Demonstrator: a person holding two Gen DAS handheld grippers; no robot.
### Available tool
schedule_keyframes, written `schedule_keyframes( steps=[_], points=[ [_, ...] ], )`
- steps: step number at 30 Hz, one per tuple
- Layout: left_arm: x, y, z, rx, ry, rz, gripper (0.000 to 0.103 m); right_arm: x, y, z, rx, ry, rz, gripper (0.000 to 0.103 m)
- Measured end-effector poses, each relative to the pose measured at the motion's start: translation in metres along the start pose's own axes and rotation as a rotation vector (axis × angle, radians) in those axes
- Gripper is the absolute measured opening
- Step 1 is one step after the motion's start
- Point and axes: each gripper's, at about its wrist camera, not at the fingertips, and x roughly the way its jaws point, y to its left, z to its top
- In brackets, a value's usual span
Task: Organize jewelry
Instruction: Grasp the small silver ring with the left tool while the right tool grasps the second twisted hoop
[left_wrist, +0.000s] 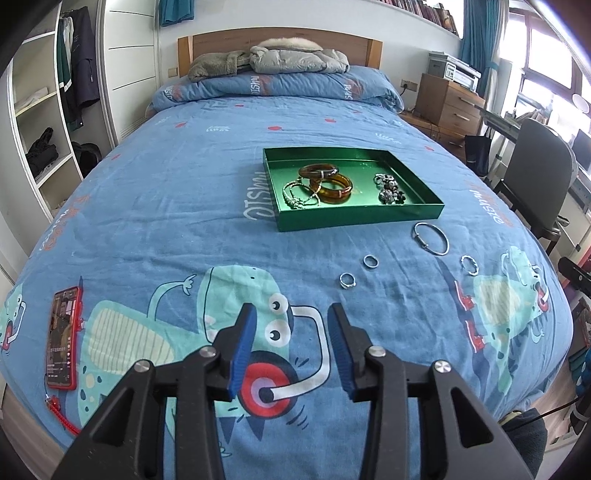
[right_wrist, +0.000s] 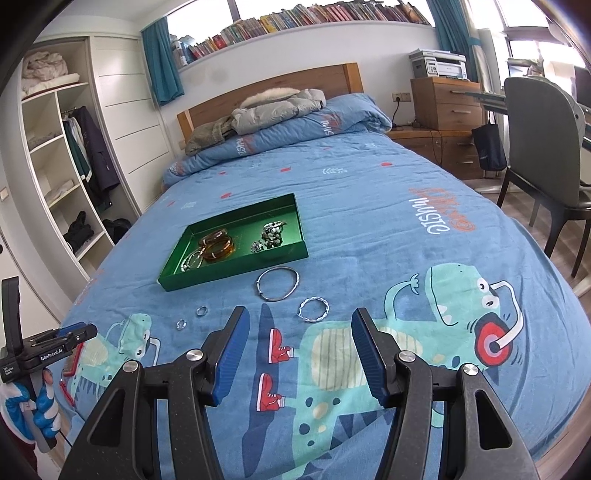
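Left wrist view: the left gripper (left_wrist: 291, 314) is spread apart and holds nothing. The green tray (left_wrist: 354, 216) sits mid-bed and already holds brown bangles (left_wrist: 325, 181), chains and beads. Two small rings (left_wrist: 358, 271) lie on the bedspread (left_wrist: 166, 206) near the tray's front edge.

Right wrist view: the right gripper (right_wrist: 299, 321) is spread and empty too. The silver bangle (right_wrist: 277, 283) and twisted ring (right_wrist: 313, 309) still lie outside the tray, so about half seems left.
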Motion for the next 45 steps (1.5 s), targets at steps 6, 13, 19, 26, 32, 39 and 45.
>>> schedule_keyframes(
  steps=[6, 13, 19, 26, 32, 39, 45],
  points=[
    [0.026, -0.001, 0.0, -0.013, 0.013, -0.023, 0.038, 0.034, -0.004, -0.003, -0.001, 0.04, -0.005, 0.057],
    [0.055, -0.015, 0.0, 0.018, 0.054, -0.082, 0.038, 0.072, -0.01, -0.01, -0.005, 0.088, -0.005, 0.059],
    [0.081, -0.038, 0.0, 0.055, 0.089, -0.105, 0.039, 0.099, -0.014, -0.015, -0.011, 0.124, 0.012, 0.059],
    [0.105, -0.053, 0.005, 0.063, 0.107, -0.105, 0.038, 0.12, -0.014, -0.012, -0.041, 0.148, 0.023, 0.059],
    [0.12, -0.057, 0.008, 0.06, 0.116, -0.093, 0.039, 0.141, -0.007, -0.012, -0.08, 0.173, 0.02, 0.061],
    [0.132, -0.056, 0.008, 0.042, 0.126, -0.079, 0.038, 0.165, 0.0, -0.01, -0.128, 0.192, -0.004, 0.061],
    [0.141, -0.058, 0.009, 0.046, 0.124, -0.067, 0.038, 0.177, 0.0, -0.012, -0.13, 0.205, -0.022, 0.061]
  ],
)
